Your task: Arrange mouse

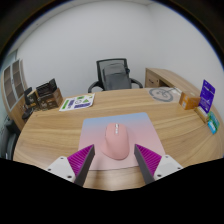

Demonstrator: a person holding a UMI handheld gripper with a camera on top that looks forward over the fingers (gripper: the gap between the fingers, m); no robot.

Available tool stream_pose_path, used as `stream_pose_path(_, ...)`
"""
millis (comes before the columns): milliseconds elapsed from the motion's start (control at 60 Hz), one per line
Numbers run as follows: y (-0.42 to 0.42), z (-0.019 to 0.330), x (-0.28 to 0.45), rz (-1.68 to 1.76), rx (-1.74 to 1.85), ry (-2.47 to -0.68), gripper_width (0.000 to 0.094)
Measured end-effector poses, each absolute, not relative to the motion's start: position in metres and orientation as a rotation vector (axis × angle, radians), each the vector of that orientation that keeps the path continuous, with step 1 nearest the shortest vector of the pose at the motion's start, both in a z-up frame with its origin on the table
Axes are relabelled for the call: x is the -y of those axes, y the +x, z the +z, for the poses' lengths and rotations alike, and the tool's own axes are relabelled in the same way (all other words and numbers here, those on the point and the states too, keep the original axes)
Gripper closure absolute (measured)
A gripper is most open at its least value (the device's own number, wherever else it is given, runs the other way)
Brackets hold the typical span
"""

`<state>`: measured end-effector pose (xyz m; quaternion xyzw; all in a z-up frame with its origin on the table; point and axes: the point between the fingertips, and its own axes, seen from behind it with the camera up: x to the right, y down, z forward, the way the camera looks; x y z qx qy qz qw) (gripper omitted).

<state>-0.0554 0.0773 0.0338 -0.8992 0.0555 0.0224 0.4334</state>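
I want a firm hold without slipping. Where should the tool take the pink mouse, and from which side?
Grip the pink mouse across its two long flanks, coming straight forward from its near end. It lies lengthwise on the mat, in line with the open tool, narrower than the gap.

- There is one view only, from a wide-angle camera riding on the tool (112,160).
- It looks forward along the two fingers (80,159) and slightly down onto the table (60,125).
- It sits close above the near table edge.
- Beyond the table it faces an office chair (115,75) and the far wall.
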Motion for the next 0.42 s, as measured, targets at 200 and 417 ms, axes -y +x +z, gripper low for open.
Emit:
stream_pose_path(200,-0.079,0.093,0.027,0.020,-0.108,-2.180,0.0102)
stream_pose_path(417,-0.108,0.127,0.155,0.069,-0.171,-2.167,0.0098)
